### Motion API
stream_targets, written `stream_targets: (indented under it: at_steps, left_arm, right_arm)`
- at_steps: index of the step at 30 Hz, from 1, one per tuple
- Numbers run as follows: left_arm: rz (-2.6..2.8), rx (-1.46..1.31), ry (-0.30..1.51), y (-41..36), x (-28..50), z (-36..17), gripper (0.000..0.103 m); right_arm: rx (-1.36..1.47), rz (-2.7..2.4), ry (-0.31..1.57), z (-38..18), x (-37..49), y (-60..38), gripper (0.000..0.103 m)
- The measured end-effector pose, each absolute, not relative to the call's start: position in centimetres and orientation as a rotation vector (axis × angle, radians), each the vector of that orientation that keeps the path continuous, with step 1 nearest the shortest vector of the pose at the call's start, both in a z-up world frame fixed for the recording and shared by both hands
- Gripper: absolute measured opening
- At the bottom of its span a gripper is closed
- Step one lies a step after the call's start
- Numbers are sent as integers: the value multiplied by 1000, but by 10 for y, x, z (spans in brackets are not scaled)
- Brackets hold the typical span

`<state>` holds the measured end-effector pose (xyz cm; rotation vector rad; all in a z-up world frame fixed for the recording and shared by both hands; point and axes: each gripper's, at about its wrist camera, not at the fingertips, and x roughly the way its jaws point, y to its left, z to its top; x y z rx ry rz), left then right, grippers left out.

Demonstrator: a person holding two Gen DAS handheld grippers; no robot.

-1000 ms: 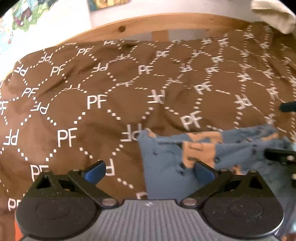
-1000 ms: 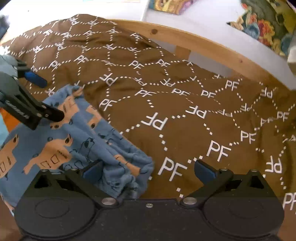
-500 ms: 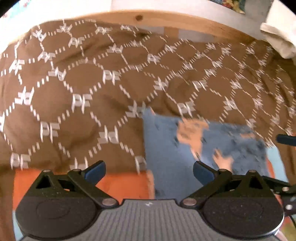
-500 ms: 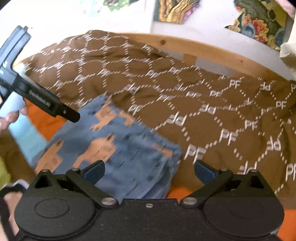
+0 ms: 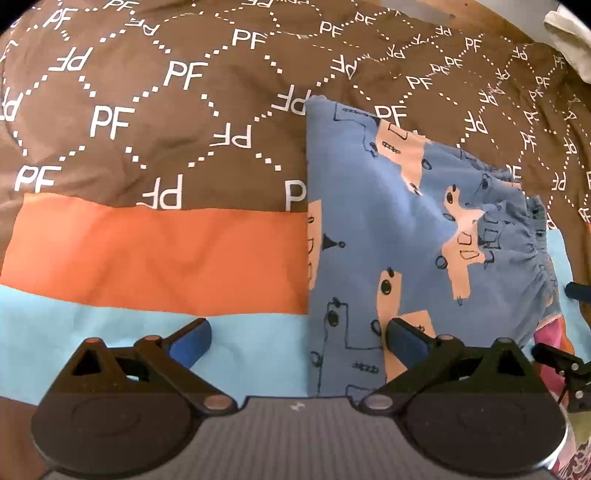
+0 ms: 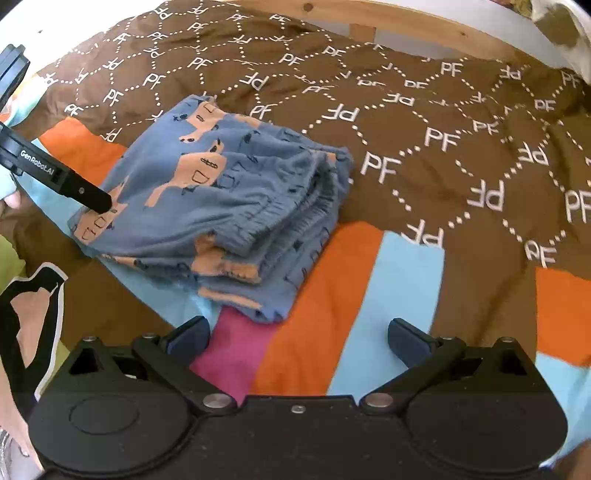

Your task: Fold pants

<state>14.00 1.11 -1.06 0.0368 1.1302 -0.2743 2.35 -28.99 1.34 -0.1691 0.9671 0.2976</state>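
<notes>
The blue pants (image 5: 399, 229) with orange animal prints lie folded in a compact stack on the bed cover; they also show in the right wrist view (image 6: 229, 206), with the elastic waistband on the right side. My left gripper (image 5: 297, 339) is open and empty, its right finger over the near edge of the pants. In the right wrist view the left gripper's finger (image 6: 70, 181) hovers at the pants' left corner. My right gripper (image 6: 297, 338) is open and empty, just short of the pants' near corner.
The bed cover (image 6: 461, 155) is brown with white PF lettering, with orange (image 5: 147, 254), light blue and pink stripes near me. A wooden bed frame (image 6: 406, 26) runs along the far side. A pale cloth (image 5: 569, 33) lies at the far right.
Both grippers have pulled back and risen from the pants, so the striped part of the cover has come into view. The pants lie folded and let go.
</notes>
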Motion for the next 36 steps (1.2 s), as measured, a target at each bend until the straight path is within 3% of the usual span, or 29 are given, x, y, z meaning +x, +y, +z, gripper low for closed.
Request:
stream_targets:
  at_steps: [17, 27, 36]
  left_arm:
    - [-288, 57, 1160, 22, 126, -9, 103]
    - [-350, 254, 1108, 12, 90, -14, 103]
    - [-360, 147, 1127, 23, 91, -4, 103]
  right_arm:
    - [-116, 223, 918, 37, 30, -307, 102]
    - [-56, 208, 921, 39, 37, -315, 102]
    - [-78, 289, 919, 36, 33, -310, 102]
